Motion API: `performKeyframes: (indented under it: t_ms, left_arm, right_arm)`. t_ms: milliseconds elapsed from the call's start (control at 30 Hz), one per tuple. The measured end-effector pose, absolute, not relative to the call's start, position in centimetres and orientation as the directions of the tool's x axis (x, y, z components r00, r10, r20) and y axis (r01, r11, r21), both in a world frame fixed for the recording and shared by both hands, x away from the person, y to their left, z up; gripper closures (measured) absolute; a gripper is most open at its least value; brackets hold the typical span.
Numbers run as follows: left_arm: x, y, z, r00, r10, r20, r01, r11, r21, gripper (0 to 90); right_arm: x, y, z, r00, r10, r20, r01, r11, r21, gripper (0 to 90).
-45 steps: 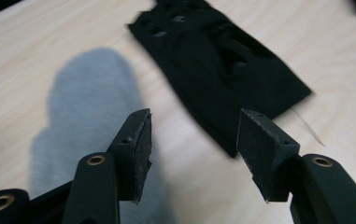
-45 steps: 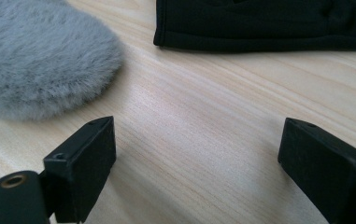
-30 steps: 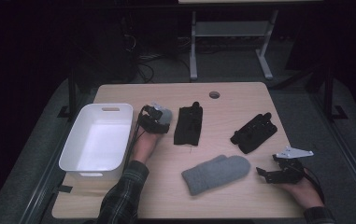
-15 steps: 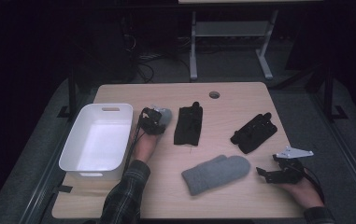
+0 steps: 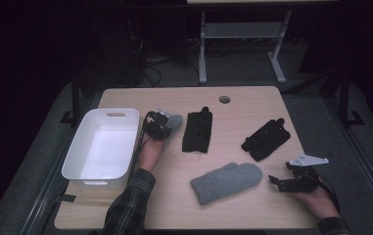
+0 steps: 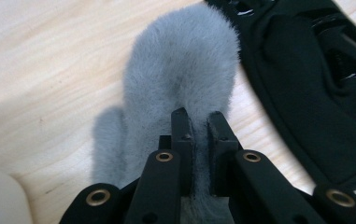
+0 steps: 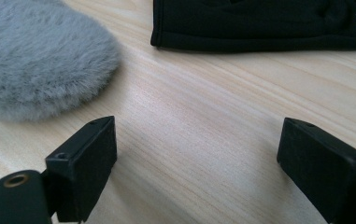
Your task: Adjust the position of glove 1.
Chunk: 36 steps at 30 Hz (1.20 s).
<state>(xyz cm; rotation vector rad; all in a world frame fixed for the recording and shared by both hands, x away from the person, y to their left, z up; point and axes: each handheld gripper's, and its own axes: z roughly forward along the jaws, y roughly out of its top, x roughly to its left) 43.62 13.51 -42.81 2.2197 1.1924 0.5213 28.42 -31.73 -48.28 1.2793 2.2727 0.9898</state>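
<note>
A small grey fuzzy mitten [image 6: 180, 60] lies on the wooden table beside the white bin, also seen from above [image 5: 175, 119]. My left gripper [image 6: 199, 119] has its jaws pinched into the mitten's fur at its near end; they have just been closing on it. From above, the left gripper [image 5: 158, 125] sits at the bin's far right corner. A second grey mitten [image 5: 227, 182] lies near the front, its fuzzy edge [image 7: 35, 60] ahead and left of my right gripper [image 7: 196, 140]. That gripper [image 5: 281, 182] rests open on the table with only bare wood between its jaws.
A white bin [image 5: 103, 147] stands empty at the left. One black glove [image 5: 197, 131] lies just right of the held mitten [image 6: 306, 84]. Another black glove [image 5: 266, 139] lies at the right, beyond the right gripper [image 7: 259, 23]. A round hole [image 5: 224, 99] is near the far edge.
</note>
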Motion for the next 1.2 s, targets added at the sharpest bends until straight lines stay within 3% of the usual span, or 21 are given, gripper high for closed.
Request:
performKeyframes:
  t_ms: [233,500,867,1200]
  left_arm:
    - [42.9,13.0,-41.2,0.567,0.822,0.05,0.602,-0.455,0.656,83.8]
    - [41.8,12.5,-39.5,0.647,0.76,-0.067,0.566,-0.419,0.71,83.9]
    - [40.7,11.8,-37.7,0.723,0.675,-0.149,0.532,-0.406,0.743,84.1]
    - [39.4,10.6,-36.2,0.783,0.603,-0.15,0.485,-0.441,0.755,84.2]
  right_arm:
    - [28.4,-31.7,-48.3,-0.53,0.847,0.035,0.603,0.348,0.718,12.0]
    - [28.4,-31.7,-48.3,-0.53,0.847,0.035,0.603,0.348,0.718,12.1]
    - [28.4,-31.7,-48.3,-0.53,0.847,0.035,0.603,0.347,0.718,12.1]
    - [28.4,-31.8,-48.3,-0.529,0.848,0.033,0.602,0.348,0.719,12.2]
